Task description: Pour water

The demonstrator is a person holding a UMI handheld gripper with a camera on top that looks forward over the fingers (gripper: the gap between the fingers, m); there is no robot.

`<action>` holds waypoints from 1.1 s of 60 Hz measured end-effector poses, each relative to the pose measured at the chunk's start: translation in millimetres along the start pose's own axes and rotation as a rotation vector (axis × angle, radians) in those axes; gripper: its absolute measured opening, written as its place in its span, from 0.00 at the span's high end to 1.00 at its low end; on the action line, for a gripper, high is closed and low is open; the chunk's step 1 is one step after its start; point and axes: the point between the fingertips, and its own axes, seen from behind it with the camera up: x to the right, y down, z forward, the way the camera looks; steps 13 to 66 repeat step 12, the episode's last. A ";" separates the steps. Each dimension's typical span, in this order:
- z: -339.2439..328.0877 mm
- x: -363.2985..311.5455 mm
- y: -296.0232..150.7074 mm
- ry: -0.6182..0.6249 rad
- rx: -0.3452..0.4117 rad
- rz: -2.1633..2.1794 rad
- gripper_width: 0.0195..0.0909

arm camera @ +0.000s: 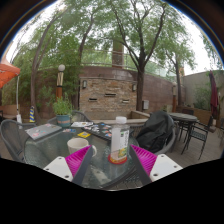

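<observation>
A tall bottle (120, 140) with a white and green label and an orange-red band near its base stands upright on the glass table (100, 172), just ahead of my fingers and between them. A white cup (77, 146) sits on the table left of the bottle, right behind my left pad. My gripper (112, 161) is open, its magenta pads (80, 159) wide apart, with a gap on each side of the bottle.
On the table's far side lie a laptop or tablet (43, 130) and small items (97, 130). Dark patio chairs (155, 130) stand at the right, another table (185, 118) beyond. A brick wall (110, 90) and trees lie behind.
</observation>
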 end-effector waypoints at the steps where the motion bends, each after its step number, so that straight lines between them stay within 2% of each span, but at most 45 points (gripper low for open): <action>1: -6.9 -1.8 -2.3 -0.003 0.003 -0.002 0.10; 12: -79.3 -20.2 -16.4 -0.016 0.058 0.014 0.10; 66: -79.3 -20.2 -16.4 -0.016 0.058 0.014 0.10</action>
